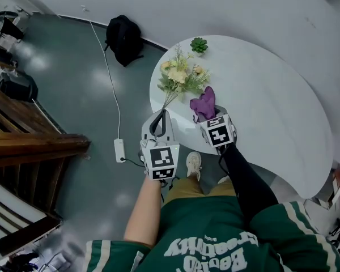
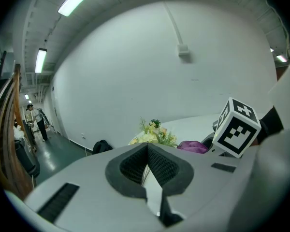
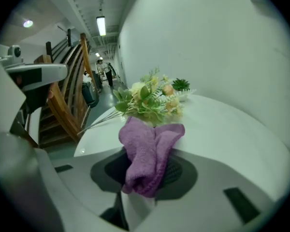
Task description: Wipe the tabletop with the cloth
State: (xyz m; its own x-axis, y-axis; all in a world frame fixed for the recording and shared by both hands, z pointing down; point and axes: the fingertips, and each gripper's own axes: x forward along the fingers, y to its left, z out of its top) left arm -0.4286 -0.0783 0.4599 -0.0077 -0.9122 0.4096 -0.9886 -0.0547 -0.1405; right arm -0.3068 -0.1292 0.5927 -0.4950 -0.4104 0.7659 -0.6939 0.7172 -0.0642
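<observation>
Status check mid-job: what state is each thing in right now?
Right tool: shut on the cloth.
Cloth: bunched, sticking up from the jaws.
Left tool: jaws together, nothing clearly gripped.
Bouquet: lying on its side on the table, stems toward the left tool.
Potted plant: upright.

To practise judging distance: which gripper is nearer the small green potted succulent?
Right. The right gripper, holding the purple cloth, is over the tabletop, short of the small green succulent; the left gripper hangs farther off at its edge.
</observation>
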